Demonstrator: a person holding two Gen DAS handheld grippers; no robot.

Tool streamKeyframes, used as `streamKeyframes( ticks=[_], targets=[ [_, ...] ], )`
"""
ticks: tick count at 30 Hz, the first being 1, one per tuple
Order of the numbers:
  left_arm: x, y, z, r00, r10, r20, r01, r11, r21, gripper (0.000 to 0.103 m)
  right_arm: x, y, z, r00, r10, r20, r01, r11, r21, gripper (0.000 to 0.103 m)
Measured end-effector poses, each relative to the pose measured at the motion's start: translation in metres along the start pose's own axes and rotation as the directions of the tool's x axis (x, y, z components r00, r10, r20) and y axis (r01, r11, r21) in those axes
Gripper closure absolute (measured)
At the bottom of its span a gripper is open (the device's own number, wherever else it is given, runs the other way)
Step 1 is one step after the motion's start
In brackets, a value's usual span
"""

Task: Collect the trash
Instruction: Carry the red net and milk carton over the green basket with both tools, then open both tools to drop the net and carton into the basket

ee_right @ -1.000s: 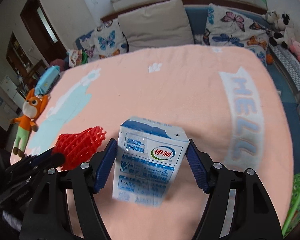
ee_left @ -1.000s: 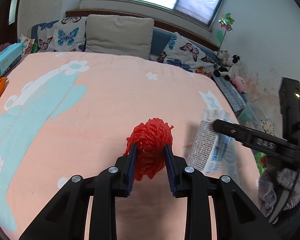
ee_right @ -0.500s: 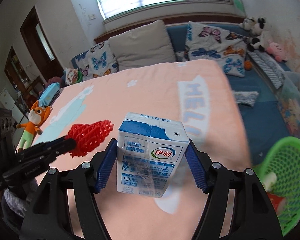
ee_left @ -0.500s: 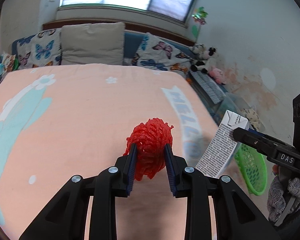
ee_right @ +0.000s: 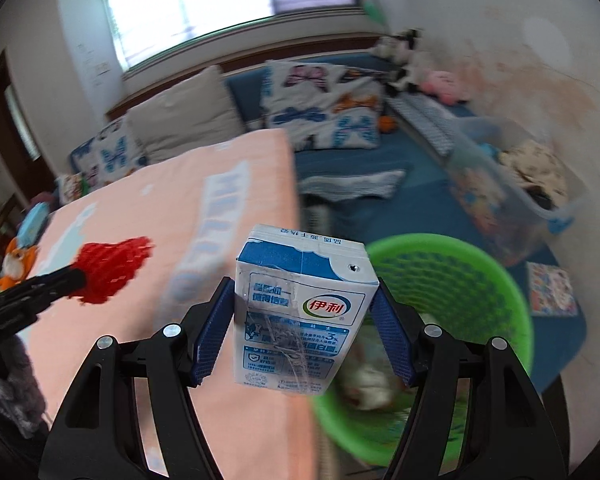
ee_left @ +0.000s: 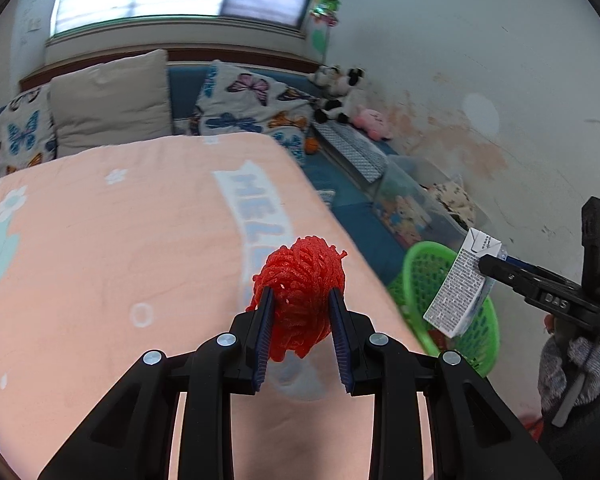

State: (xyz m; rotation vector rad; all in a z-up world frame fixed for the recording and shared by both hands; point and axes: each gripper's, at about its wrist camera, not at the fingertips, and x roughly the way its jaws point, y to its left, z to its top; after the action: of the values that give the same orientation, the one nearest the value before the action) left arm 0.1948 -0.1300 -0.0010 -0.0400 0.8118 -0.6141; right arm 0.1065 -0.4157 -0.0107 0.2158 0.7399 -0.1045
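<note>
My left gripper [ee_left: 300,304] is shut on a crumpled red foam net [ee_left: 300,280], held above the right part of the peach bed cover [ee_left: 100,248]. The blue and white milk carton [ee_right: 300,312] sits squeezed between the pads of my right gripper [ee_right: 302,308], which is shut on it. The carton hangs over the near rim of a green mesh basket [ee_right: 480,280] on the floor beside the bed. In the left wrist view the carton [ee_left: 460,284] and the right gripper [ee_left: 488,270] show over the same basket [ee_left: 420,268]. Some trash lies in the basket's bottom, blurred.
Pillows [ee_left: 108,100] line the bed's head. Soft toys [ee_left: 340,92] sit along the wall. A clear storage box [ee_right: 512,176] stands on the blue floor mat beyond the basket. A gloved hand [ee_left: 572,364] holds the right gripper. An orange plush toy [ee_right: 14,260] lies at the bed's far left.
Both grippers have swung to the right across the bed with their loads. The green basket has come into view, and the carton now hangs over it.
</note>
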Motion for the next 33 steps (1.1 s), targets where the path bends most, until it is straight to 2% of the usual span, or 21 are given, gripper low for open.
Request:
streamKeyframes(
  ticks=[5, 12, 21, 33],
  targets=[
    [0.013, -0.031, 0.006, 1.0, -0.022, -0.016, 0.023, 0.999, 0.047, 0.076, 0.004, -0.042, -0.006, 0.998, -0.056, 0.002, 0.056, 0.997, 0.054, 0.035],
    [0.028, -0.066, 0.007, 0.998, -0.04, -0.041, 0.044, 0.994, 0.103, 0.076, 0.018, -0.077, -0.016, 0.996, -0.083, -0.014, 0.084, 0.991, 0.108, 0.034],
    [0.05, -0.105, 0.006, 0.994, -0.068, -0.086, 0.081, 0.983, 0.164, 0.076, 0.008, -0.095, -0.032, 0.997, -0.07, -0.018, 0.072, 0.986, 0.149, 0.031],
    [0.083, -0.164, -0.002, 0.983, -0.107, -0.151, 0.142, 0.96, 0.242, 0.076, -0.034, -0.105, -0.047, 0.997, -0.075, 0.033, 0.069, 0.985, 0.157, 0.03]
  ],
)
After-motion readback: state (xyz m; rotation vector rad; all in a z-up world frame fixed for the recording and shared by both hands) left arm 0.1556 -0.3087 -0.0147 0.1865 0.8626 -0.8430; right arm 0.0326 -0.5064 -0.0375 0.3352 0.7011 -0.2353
